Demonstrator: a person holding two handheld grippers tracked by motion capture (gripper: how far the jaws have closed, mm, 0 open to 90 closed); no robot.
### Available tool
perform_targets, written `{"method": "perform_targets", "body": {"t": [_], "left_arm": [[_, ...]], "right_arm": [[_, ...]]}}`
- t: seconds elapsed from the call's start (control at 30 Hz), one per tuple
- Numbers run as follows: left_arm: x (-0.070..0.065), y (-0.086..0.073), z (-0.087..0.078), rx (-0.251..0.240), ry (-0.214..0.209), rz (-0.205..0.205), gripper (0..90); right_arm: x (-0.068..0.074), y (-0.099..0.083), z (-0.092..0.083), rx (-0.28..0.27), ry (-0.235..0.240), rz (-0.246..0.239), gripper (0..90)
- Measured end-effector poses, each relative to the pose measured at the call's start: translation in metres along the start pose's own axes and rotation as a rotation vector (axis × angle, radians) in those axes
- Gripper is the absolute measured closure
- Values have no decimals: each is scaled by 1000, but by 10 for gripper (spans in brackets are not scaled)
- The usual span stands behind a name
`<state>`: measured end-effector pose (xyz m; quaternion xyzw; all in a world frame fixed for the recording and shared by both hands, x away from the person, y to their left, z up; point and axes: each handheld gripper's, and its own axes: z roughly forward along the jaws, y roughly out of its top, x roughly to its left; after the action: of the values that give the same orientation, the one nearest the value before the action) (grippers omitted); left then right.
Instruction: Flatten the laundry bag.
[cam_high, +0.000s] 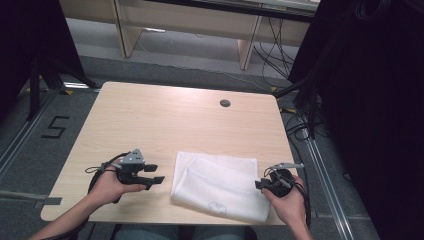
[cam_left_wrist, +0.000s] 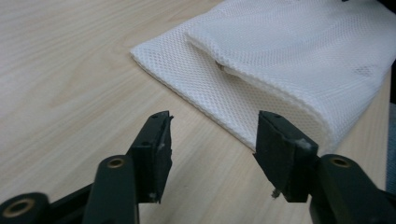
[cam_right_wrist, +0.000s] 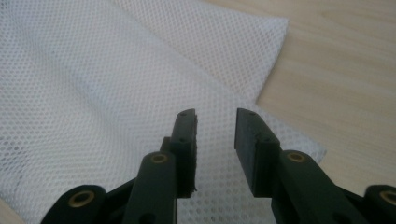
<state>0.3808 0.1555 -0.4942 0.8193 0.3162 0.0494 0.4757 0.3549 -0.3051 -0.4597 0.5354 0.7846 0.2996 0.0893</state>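
Observation:
A white mesh cloth (cam_high: 215, 182) lies folded on the wooden table (cam_high: 165, 120) near its front edge, with an upper layer lapped over a lower one (cam_left_wrist: 289, 60). My left gripper (cam_high: 155, 173) is held just left of the cloth. Its jaws stand wide open with nothing between them (cam_left_wrist: 215, 119), pointing at the cloth's near corner. My right gripper (cam_high: 258, 184) is at the cloth's right edge. It hovers over the mesh (cam_right_wrist: 93, 93), open by a narrower gap (cam_right_wrist: 215, 114) and holding nothing.
A round cable hole (cam_high: 225, 103) sits at the back of the table. Bare wood stretches behind and left of the cloth. Black curtains, stands and cables (cam_high: 300, 125) flank the table, and a desk frame (cam_high: 247, 45) stands beyond it.

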Motion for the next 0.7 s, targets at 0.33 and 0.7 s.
{"method": "perform_targets", "body": {"t": [0.33, 0.7], "left_arm": [[-16, 7, -3, -4, -20, 14, 737], [-71, 27, 24, 56, -64, 180, 895]], "right_arm": [[0, -1, -9, 79, -56, 29, 900], [38, 4, 1, 260, -12, 23, 900]]}}
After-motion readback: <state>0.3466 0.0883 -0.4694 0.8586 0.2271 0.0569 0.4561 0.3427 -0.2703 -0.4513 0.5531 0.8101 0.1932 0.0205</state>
